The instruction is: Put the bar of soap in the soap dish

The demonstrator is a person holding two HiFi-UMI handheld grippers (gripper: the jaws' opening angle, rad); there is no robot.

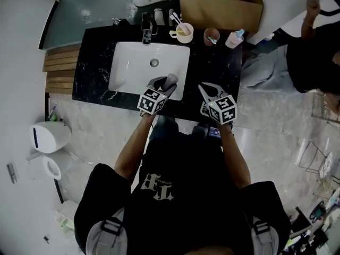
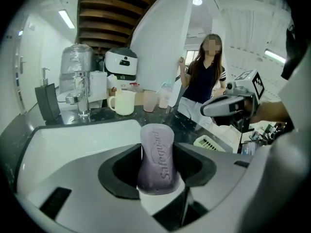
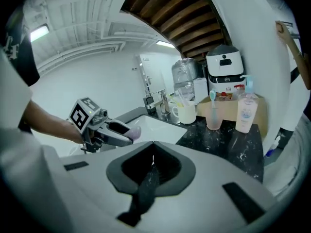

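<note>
A purple bar of soap [image 2: 158, 159] stands upright between the jaws of my left gripper [image 2: 156, 147], which is shut on it. In the head view this left gripper [image 1: 167, 82] hovers over the front right corner of the white sink [image 1: 133, 62], with the soap [image 1: 171, 79] at its tip. My right gripper [image 1: 208, 91] is over the black counter [image 1: 93, 62] just right of the sink, jaws shut on nothing [image 3: 152, 163]. A pale slatted dish [image 2: 210, 142] lies on the counter under the right gripper [image 2: 215, 108]; the head view hides it.
A faucet [image 1: 147, 31] stands behind the sink. A white mug [image 1: 184, 34], two pink cups [image 1: 212, 36] and a lotion bottle [image 3: 246, 109] line the counter's back edge before a cardboard box [image 1: 220, 4]. A person [image 1: 313, 47] stands at the right.
</note>
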